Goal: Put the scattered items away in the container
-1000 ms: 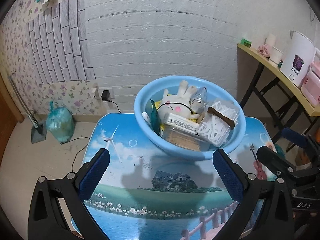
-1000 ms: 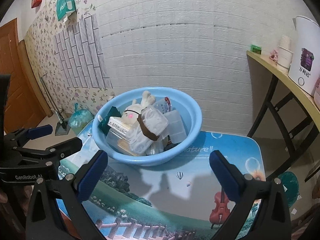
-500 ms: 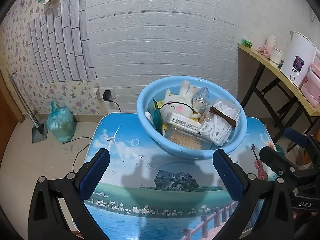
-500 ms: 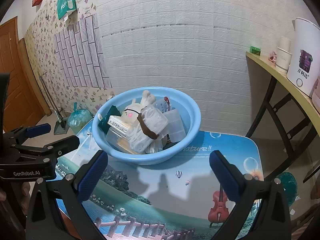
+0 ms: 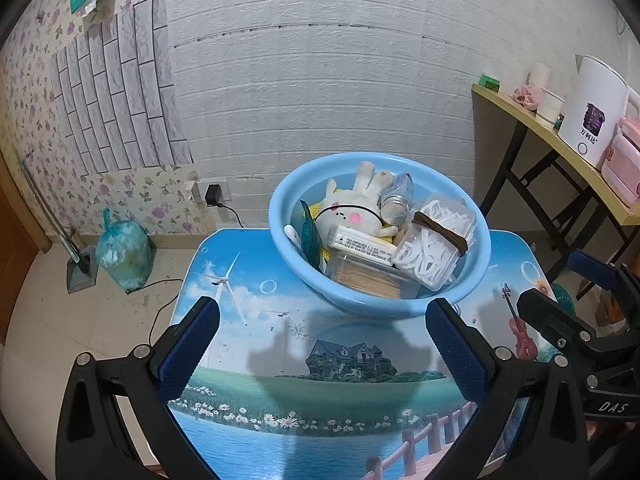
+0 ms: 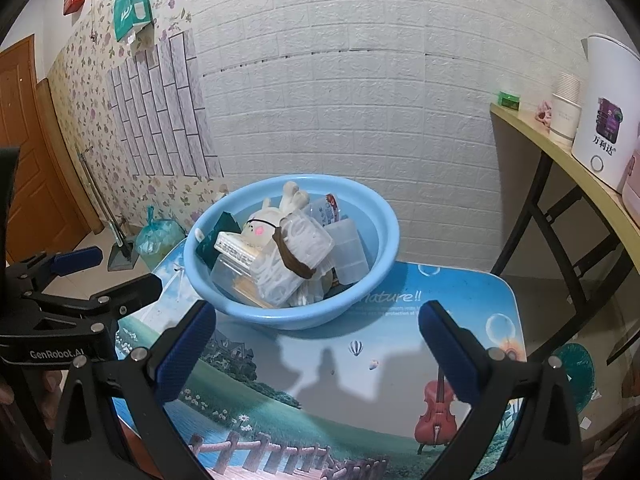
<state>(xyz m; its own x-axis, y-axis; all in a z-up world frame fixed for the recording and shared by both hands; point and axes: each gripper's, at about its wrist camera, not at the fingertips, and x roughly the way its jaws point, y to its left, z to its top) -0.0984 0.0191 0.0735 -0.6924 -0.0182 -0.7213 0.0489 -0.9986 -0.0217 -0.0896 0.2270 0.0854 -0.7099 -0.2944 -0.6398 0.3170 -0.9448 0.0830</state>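
The blue basin [image 5: 478,264] stands at the far part of the counter [image 5: 240,280], near the white brick wall, and all the small things I can see are already inside it. The printed top of the counter in front of the basin carries no loose thing in either view. So I judge that the collecting is finished, or very near to finished, and this moment is the retreat after the last placing.

The left tool [image 5: 318,334] hangs over the near part of the counter with its two blue pads spread wide and nothing between them. The right tool [image 6: 316,340] is the same: jaws wide apart, empty, well apart from the basin.

Inside the basin the plush rabbit [image 5: 352,212] lies at the back, its ears pointing up and away toward the wall. The clear box of white cotton swabs [image 5: 434,244], bound with a brown band, lies tilted, with its long axis going from the near rim up toward the far right. A flat white keypad-like thing [image 5: 362,246] lies across, left to right, over a clear box of wooden sticks [image 5: 370,280].

The next move, I think, calls only for a check of the counter edges and the floor for anything missed; if nothing is there, both tools may draw back.
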